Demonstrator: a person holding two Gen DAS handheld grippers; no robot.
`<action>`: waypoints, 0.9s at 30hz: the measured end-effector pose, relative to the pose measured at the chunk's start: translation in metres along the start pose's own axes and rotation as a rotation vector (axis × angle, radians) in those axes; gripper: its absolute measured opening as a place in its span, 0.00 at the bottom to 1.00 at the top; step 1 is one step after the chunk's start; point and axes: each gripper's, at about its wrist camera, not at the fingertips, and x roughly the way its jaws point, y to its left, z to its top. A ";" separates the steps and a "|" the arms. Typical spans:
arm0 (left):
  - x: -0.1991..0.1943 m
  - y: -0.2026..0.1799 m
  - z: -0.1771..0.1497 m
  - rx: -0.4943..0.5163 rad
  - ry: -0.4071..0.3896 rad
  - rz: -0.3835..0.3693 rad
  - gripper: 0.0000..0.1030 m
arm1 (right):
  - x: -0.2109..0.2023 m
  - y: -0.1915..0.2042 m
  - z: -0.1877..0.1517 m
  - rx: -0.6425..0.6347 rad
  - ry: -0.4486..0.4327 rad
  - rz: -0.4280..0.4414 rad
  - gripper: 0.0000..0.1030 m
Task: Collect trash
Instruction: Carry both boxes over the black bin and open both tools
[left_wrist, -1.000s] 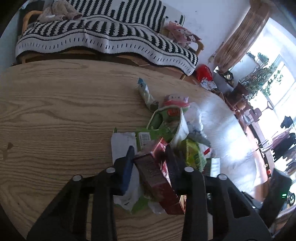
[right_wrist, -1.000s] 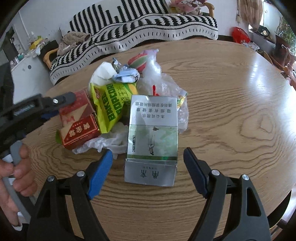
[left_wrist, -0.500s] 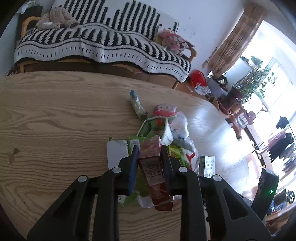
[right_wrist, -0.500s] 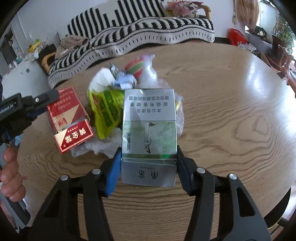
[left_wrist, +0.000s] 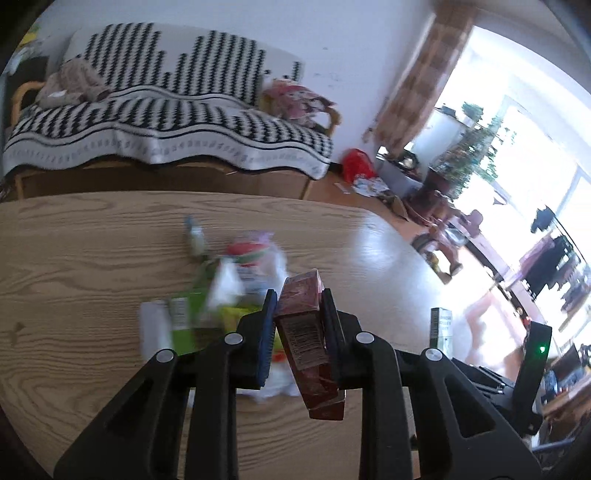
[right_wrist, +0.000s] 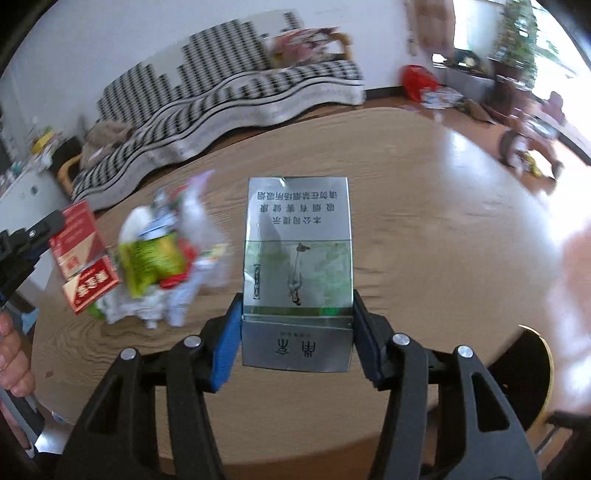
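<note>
Both packs have left the round wooden worktop since a second ago, and our two pairs of tongs have been closing on them.

Through the left wrist camera, our left tongs are clenched on the narrow sides of a dark red cardboard cigarette pack, barcode face up, held clear of the heap of crumpled wrappers and plastic bags at ten o'clock from it. At three o'clock, the silver pack's edge shows.

Through the right wrist camera, our right tongs grasp a silver-and-green cardboard cigarette pack across its width, lifted above the wood. The heap lies at nine o'clock, the red pack beyond it.

We judge the step to be carrying both away; next we need a bin, and none is visible. Motion blur smears the heap, so we cannot count or name its pieces.
</note>
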 end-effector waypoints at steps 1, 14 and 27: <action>0.004 -0.009 -0.001 0.009 0.004 -0.014 0.22 | -0.007 -0.018 -0.002 0.018 -0.006 -0.019 0.53; 0.073 -0.180 -0.059 0.182 0.122 -0.213 0.22 | -0.061 -0.225 -0.077 0.285 0.058 -0.213 0.53; 0.126 -0.289 -0.138 0.333 0.258 -0.329 0.22 | -0.070 -0.294 -0.116 0.399 0.126 -0.235 0.53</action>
